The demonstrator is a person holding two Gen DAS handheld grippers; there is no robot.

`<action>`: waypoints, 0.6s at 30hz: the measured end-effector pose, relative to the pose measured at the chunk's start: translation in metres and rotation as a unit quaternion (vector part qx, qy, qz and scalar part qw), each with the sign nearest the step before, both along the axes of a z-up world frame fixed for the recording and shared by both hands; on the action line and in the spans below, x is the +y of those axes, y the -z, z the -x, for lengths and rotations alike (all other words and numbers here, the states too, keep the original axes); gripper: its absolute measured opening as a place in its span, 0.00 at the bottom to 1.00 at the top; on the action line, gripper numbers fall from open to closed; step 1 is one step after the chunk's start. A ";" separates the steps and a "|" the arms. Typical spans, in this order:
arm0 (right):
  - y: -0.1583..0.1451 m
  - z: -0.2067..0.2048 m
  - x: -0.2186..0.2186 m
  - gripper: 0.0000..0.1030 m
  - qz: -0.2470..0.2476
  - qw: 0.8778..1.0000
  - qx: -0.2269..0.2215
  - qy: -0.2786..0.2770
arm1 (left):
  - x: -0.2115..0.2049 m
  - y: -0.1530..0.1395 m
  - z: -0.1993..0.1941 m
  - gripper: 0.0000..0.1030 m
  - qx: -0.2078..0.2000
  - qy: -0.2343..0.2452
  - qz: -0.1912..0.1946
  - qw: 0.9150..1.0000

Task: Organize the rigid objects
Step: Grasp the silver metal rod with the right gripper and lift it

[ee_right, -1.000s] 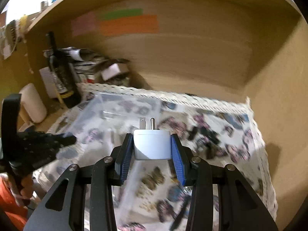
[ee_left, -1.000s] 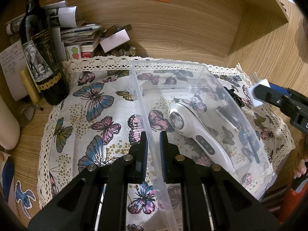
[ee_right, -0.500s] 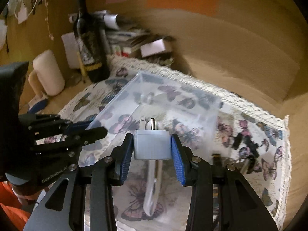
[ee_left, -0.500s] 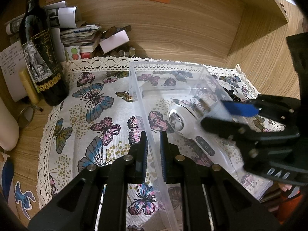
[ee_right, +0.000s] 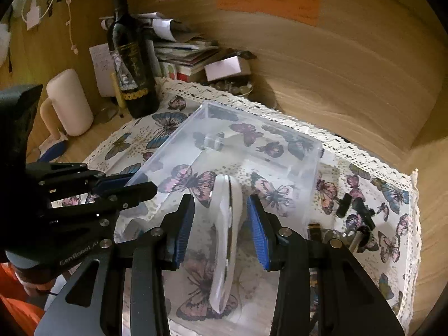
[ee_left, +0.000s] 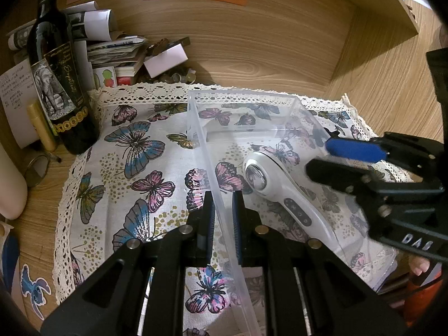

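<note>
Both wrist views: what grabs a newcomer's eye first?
The clear plastic bin in the middle of the butterfly tablecloth, with a white handheld device lying inside. The left gripper is clamped on the bin's near-left wall; the right gripper hangs open over the device. A dark wine bottle stands back left.

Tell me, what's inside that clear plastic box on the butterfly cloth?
Inside the clear plastic box lies a white handheld device with a round metal head and buttons on its handle. The right gripper covers part of the box's floor, so anything beneath it stays hidden.
</note>
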State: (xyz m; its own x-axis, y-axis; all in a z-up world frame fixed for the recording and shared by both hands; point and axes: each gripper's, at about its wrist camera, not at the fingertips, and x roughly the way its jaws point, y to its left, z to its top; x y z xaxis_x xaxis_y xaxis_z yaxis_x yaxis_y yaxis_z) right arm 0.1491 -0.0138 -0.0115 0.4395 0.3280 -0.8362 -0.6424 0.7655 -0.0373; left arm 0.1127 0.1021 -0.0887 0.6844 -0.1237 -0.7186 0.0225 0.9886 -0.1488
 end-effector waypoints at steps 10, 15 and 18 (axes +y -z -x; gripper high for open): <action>-0.032 -0.003 -0.053 0.51 -0.011 0.995 -0.058 0.079 | 0.000 0.000 0.000 0.12 0.000 0.000 0.001 1.000; -0.037 -0.007 -0.090 0.54 0.002 0.988 -0.071 0.135 | -0.001 0.000 0.001 0.12 0.000 -0.001 0.002 1.000; -0.031 -0.011 -0.110 0.55 0.015 0.984 -0.064 0.164 | -0.001 0.000 0.001 0.12 0.000 -0.001 0.003 1.000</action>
State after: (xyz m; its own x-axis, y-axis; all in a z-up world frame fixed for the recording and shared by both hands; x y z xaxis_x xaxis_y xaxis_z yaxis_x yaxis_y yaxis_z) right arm 0.1603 -0.1233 0.0190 0.6207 0.1276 -0.7736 -0.3494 0.9283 -0.1272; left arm 0.1119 0.1011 -0.0888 0.6851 -0.1263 -0.7174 0.0209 0.9879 -0.1539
